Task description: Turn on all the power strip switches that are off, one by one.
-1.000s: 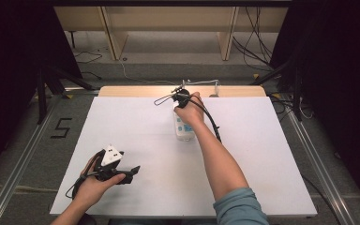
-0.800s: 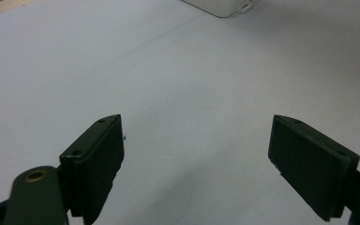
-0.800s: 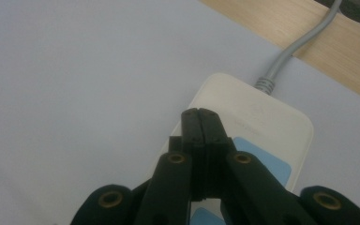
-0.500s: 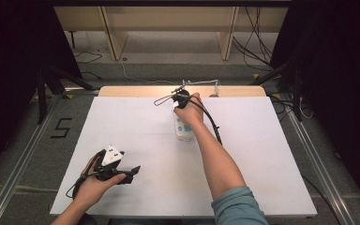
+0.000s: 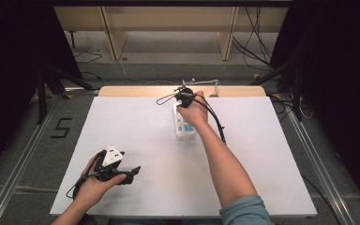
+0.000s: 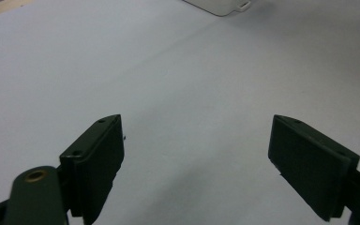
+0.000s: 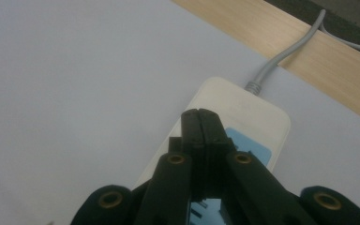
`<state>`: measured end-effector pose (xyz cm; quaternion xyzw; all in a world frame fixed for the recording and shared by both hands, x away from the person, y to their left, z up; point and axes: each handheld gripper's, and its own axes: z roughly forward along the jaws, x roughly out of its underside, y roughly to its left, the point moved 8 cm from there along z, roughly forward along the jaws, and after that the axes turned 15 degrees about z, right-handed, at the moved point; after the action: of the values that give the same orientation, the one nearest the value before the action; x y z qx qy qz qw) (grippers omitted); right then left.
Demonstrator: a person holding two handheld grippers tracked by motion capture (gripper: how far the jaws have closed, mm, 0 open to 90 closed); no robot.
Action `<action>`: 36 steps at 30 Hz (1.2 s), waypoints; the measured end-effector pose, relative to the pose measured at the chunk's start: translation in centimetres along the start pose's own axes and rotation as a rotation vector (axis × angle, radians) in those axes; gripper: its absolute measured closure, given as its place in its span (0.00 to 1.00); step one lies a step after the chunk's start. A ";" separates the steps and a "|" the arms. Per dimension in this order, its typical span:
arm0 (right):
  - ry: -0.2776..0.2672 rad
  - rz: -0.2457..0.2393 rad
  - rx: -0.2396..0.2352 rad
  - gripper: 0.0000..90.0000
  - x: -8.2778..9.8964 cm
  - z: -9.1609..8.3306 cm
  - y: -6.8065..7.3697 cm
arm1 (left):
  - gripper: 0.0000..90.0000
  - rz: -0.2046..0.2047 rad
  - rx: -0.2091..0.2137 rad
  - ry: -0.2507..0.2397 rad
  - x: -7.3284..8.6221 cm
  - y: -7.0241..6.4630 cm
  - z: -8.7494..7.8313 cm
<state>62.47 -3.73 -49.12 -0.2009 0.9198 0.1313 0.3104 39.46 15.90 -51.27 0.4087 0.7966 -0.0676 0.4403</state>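
Observation:
A white power strip (image 5: 186, 130) with blue socket faces lies on the white table top (image 5: 136, 126), just past the middle. Its grey cable (image 7: 286, 54) runs off the far end. My right gripper (image 5: 184, 98) hovers over the far part of the power strip (image 7: 243, 105), and the right gripper (image 7: 199, 115) has its jaws pressed together with nothing visible between them. My left gripper (image 5: 132, 171) rests low at the front left, held in a hand. The left gripper (image 6: 197, 154) stands wide open over bare table, with a corner of the power strip (image 6: 220, 5) far ahead.
A wooden strip (image 5: 136, 90) borders the table's far edge, with shelving legs (image 5: 115, 33) and loose cables (image 5: 258, 42) on the floor beyond. Black drapes (image 5: 14, 56) flank both sides. A "5" (image 5: 62, 127) is marked on the floor at the left.

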 end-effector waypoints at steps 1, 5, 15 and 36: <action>0.003 -0.002 0.002 1.00 0.1 -0.1 -0.1 | 0.20 0.000 0.000 0.001 0.0 0.0 0.0; 0.016 0.006 0.006 1.00 0.6 -0.2 -0.4 | 0.20 -0.002 0.000 0.003 0.1 0.1 0.0; 0.027 -0.013 0.009 1.00 1.3 -0.5 -0.3 | 0.20 -0.003 0.001 0.002 0.0 0.0 0.1; 0.052 -0.016 0.000 1.00 1.9 -1.3 0.5 | 0.20 -0.003 0.001 0.000 0.0 -0.1 0.1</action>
<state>60.19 -4.32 -49.22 -0.2114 0.9259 0.1237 0.2875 39.48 15.80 -51.34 0.4078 0.7971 -0.0686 0.4400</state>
